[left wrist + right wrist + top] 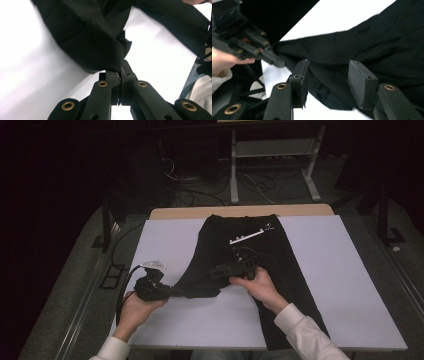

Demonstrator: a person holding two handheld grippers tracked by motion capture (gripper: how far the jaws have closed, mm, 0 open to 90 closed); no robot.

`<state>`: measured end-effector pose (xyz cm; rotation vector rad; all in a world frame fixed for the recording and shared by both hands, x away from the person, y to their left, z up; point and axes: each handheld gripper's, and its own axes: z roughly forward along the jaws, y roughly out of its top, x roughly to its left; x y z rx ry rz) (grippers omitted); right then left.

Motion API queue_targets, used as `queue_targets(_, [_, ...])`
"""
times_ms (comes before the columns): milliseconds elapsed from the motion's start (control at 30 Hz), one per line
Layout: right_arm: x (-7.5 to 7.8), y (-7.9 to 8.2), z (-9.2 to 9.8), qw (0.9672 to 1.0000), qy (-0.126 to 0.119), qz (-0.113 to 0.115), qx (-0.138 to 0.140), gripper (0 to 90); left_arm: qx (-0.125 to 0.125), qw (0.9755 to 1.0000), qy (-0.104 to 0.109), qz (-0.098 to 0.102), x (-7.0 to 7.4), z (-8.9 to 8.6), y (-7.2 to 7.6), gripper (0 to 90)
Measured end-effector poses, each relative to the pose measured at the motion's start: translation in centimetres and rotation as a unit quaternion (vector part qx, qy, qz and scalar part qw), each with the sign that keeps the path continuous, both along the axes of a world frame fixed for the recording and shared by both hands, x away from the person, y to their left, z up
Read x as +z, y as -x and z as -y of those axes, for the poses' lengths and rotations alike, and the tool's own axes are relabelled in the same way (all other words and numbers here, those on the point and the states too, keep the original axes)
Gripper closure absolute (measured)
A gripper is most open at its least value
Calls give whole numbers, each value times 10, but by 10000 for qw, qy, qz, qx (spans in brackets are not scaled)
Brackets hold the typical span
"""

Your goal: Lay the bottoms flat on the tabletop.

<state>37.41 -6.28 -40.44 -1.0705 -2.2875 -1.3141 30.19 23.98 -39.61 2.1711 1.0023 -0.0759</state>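
A black garment point(240, 250), seemingly trousers, lies lengthwise on the white table point(330, 270), with a white label strip point(246, 236) near its far end. One leg is pulled out toward the left. My left gripper point(172, 291) is shut on that leg's end; in the left gripper view the jaws meet on the cloth edge point(120, 72), and the fabric point(92, 42) drapes above. My right gripper point(215, 270) is over the same leg, open. In the right gripper view its pads point(328, 75) stand apart over the black cloth point(362, 45), with the left gripper point(274, 60) farther off.
A wooden table edge point(240, 211) shows beyond the white surface. Behind it stand a metal frame point(272, 150) and loose cables point(200, 190) on the floor. Bare white tabletop lies to the left point(160, 240) and the right of the garment.
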Motion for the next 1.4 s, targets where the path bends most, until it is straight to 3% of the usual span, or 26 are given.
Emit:
queue_targets(133, [-9, 8, -7, 9997, 107, -114, 173, 513, 34, 9999, 78, -116, -11, -7, 6, 876])
queue_targets(400, [-34, 18, -34, 9967, 448, -433, 521, 550, -14, 9996, 86, -257, -25, -3, 10, 875])
queue_targets(533, [-42, 19, -43, 9956, 611, -475, 519, 565, -19, 9996, 46, -275, -26, -2, 10, 874])
queue_targets(700, [-46, 20, -52, 9948, 881, -239, 459, 569, -36, 9995, 10, -298, -29, 0, 10, 874])
queue_targets(900, [-44, 26, -56, 9916, 1190, 279, 434, 579, -86, 9995, -16, -312, -32, 3, 10, 873])
queue_targets(1133, [-45, 43, -60, 9875, 1355, 629, 497, 686, -137, 9994, -17, -306, -33, 6, 11, 871])
queue_targets(1300, [-47, 51, -62, 9864, 1387, 853, 238, 750, -149, 9994, -31, -314, -34, 6, 10, 870])
queue_targets(1400, [-48, 56, -63, 9821, 1531, 1091, 112, 817, -150, 9994, -33, -310, -34, 6, 10, 870])
